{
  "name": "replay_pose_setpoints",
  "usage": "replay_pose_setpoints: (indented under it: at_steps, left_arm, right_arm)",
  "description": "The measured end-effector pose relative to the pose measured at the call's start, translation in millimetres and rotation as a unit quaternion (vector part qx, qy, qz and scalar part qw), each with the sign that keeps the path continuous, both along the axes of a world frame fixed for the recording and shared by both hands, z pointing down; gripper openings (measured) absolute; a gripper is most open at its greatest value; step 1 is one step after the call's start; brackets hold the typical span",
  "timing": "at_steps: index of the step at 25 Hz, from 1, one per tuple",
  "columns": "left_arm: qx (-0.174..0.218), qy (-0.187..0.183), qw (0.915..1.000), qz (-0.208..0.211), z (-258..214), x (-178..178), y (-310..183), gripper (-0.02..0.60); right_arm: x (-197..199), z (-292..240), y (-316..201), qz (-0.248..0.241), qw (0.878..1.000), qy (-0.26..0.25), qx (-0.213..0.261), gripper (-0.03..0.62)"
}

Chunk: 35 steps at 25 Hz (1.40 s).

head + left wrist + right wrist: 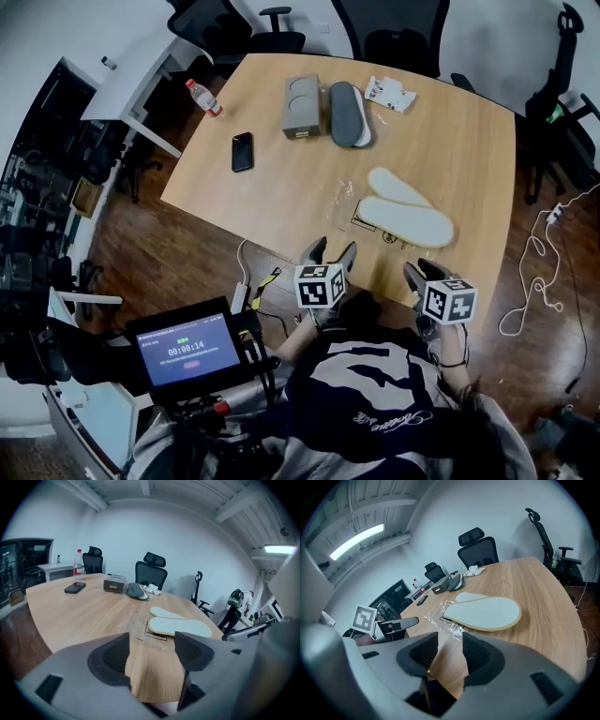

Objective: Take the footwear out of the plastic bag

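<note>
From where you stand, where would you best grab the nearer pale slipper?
Probably its wide right end: the nearer slipper lies flat, so only the thin rim offers a pinch. That end looks free of the clear plastic, and the open right gripper could come in low from the near table edge.

Table: a large light wooden top [450, 141] with angled edges, in the middle of the room.
Floor: dark wooden boards [178, 253]; a white cable [536, 272] lies looped on them to the right of the table.
Chairs: black office chairs with headrests stand at the table's far edge [398, 37]; another stands off its right side [574, 141].
Side desk: a white desk [131, 89] to the left, apart from the table.
Walls: plain white [154, 531].
Ceiling: white, crossed by beams [239, 503].
Light: a long strip lamp [357, 541], lit, up by the ceiling.
Left corner: dark and cluttered [23, 557], too dim to make out.
</note>
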<state>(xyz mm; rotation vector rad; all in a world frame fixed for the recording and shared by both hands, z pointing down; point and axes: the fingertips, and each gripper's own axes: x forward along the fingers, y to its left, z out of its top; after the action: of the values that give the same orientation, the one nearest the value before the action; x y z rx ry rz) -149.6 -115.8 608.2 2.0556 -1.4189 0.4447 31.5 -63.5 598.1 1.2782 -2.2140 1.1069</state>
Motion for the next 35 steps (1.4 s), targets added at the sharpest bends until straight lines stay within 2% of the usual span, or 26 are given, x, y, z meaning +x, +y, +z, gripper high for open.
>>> replay_pose_setpoints:
  at_steps: [1,2,4,10,14,16,21,27,35]
  left_arm:
    - [0.010,-0.001,0.9999,0.006,-6.8,5.5,3.5,0.279]
    - [0.018,-0.001,0.9998,0.011,-13.1,11.6,7.6,0.253]
    - [0.030,0.002,0.9993,0.021,-24.0,25.0,17.3,0.240]
    - [0.059,0.000,0.9976,0.034,-48.7,61.0,66.4,0.003]
    - [0.048,0.011,0.9977,0.047,-45.2,83.2,109.0,0.003]
    - [0.042,0.018,0.9977,0.050,-44.4,91.6,128.6,0.003]
    - [0.042,0.021,0.9973,0.056,-50.4,107.6,172.0,0.003]
    - [0.024,0.035,0.9972,0.062,-49.7,113.0,214.5,0.003]
    - [0.017,0.048,0.9965,0.066,-50.7,97.0,225.1,0.003]
  right_arm:
    - [0.3,-2.6,4.4,0.001,1.000,-0.004,0.003,0.161]
    - [0.9,-5.1,9.3,0.001,1.000,-0.008,0.005,0.161]
    - [2.8,-9.5,20.7,-0.001,1.000,-0.013,0.010,0.158]
    - [5.0,-21.5,73.6,-0.020,0.999,-0.020,0.025,0.156]
    - [11.8,-21.1,114.0,-0.012,0.999,0.005,0.036,0.075]
    - [15.4,-24.0,133.9,-0.008,0.999,0.005,0.040,0.058]
    - [26.2,-27.3,176.8,0.013,0.999,-0.017,0.042,0.058]
    - [21.0,-30.4,207.1,0.022,0.998,-0.044,0.039,0.058]
    - [-4.9,-37.1,216.9,0.016,0.998,-0.041,0.049,0.058]
